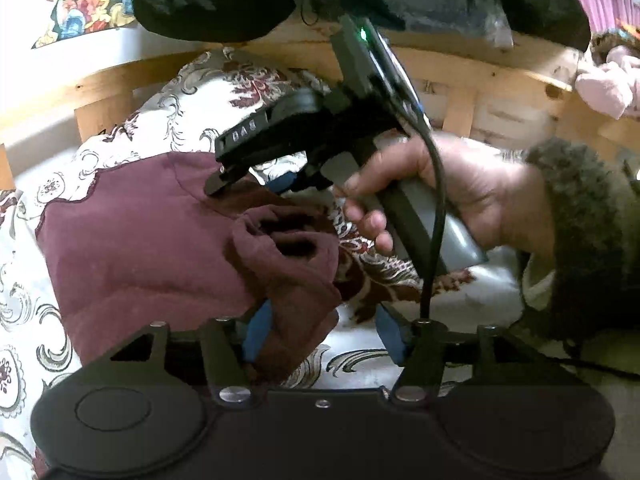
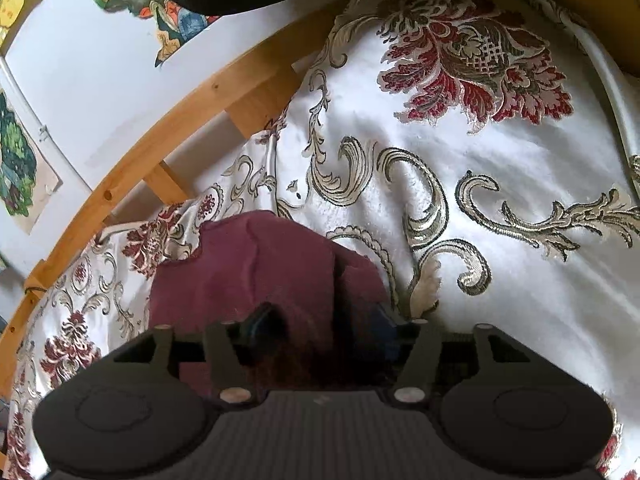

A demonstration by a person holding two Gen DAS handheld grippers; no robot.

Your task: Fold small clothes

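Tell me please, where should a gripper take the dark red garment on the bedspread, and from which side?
Best guess: grip the bunched, rumpled end of the dark red garment, coming down from above. There the cloth stands up in folds, so fingers can close around it; the rest lies flat on the bedspread and gives little to pinch. The left gripper is already close to that end.

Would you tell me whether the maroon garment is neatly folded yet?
Not neatly: the maroon garment lies on the bedspread with one bunched, rumpled end.

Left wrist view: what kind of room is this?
Probably a bedroom: a white bedspread with maroon floral embroidery lies inside a pale wooden bed frame, with a maroon knit garment spread on it and colourful pictures on the wall.
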